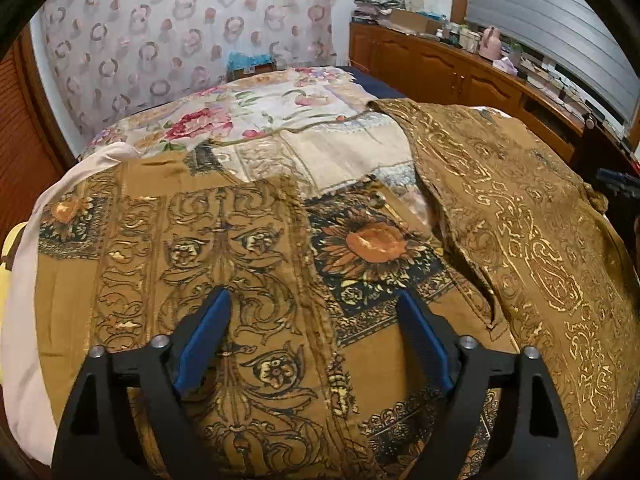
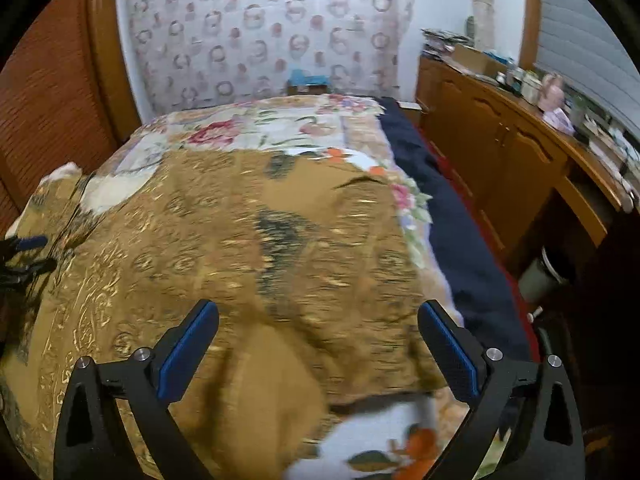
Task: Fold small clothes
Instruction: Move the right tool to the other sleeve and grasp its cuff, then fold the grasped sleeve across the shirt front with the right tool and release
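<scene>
The left claw (image 1: 314, 304) is held wide open and empty just above the mustard printed garment (image 1: 224, 264), presumably so an edge can be pinched for a fold. Beyond and to its right, a second gold-patterned cloth (image 1: 520, 216) is draped over the floral bedspread (image 1: 280, 120). The right claw (image 2: 318, 320) is likewise spread wide with nothing gripped (blur hides detail), above the same cloth.

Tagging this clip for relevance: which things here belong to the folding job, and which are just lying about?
Job:
brown patterned garment
left gripper, open
right gripper, open

Lying about:
floral bedspread
wooden cabinet with clutter
patterned curtain
</scene>
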Action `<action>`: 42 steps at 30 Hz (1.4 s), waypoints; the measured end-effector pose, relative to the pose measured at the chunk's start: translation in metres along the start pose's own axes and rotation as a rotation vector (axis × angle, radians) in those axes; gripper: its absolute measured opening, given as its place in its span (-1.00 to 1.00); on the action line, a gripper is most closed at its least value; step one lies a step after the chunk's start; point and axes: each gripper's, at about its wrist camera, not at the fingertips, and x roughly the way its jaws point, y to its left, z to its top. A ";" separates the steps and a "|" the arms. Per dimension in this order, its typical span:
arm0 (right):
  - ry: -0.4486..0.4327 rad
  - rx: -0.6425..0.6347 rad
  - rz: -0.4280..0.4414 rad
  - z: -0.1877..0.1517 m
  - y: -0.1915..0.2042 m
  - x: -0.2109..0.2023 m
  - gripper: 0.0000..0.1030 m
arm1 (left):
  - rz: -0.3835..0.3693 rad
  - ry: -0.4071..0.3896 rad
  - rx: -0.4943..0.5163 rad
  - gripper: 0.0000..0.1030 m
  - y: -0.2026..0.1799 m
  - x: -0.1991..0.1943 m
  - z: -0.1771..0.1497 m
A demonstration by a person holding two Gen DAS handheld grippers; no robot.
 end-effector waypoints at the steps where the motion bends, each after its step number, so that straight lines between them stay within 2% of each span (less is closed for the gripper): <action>1: -0.002 0.012 -0.002 0.001 -0.004 -0.001 0.88 | 0.001 0.003 0.005 0.79 0.001 0.001 0.002; 6: 0.016 0.072 -0.005 0.003 -0.016 0.007 0.63 | -0.001 0.006 0.006 0.81 0.001 0.002 0.003; 16: 0.102 0.169 0.053 0.004 -0.034 0.026 0.39 | -0.002 0.006 0.005 0.81 0.001 0.002 0.003; 19: 0.105 0.202 0.071 0.009 -0.047 0.027 0.30 | -0.001 0.006 0.005 0.81 0.001 0.002 0.003; 22: 0.097 0.211 0.084 0.014 -0.050 0.029 0.14 | -0.001 0.006 0.006 0.81 0.001 0.002 0.003; 24: 0.094 0.208 0.100 0.017 -0.050 0.031 -0.11 | -0.001 0.006 0.006 0.81 0.000 0.002 0.003; 27: 0.090 0.175 0.081 0.015 -0.045 0.032 -0.25 | -0.001 0.006 0.005 0.81 0.001 0.002 0.003; 28: 0.086 0.166 0.065 0.015 -0.043 0.032 -0.28 | -0.001 0.006 0.005 0.81 0.001 0.002 0.004; 30: 0.078 0.146 0.027 0.014 -0.042 0.029 -0.57 | 0.000 0.006 0.006 0.81 0.000 0.002 0.004; 32: 0.066 0.132 -0.007 0.013 -0.041 0.025 -0.77 | -0.001 0.006 0.005 0.81 0.001 0.002 0.004; 36: 0.015 0.110 -0.004 0.016 -0.033 0.011 -0.87 | 0.006 -0.013 0.005 0.81 0.001 -0.003 0.003; 42: -0.080 0.056 0.039 0.032 -0.004 -0.010 -0.88 | -0.027 -0.070 -0.004 0.81 -0.001 -0.025 0.008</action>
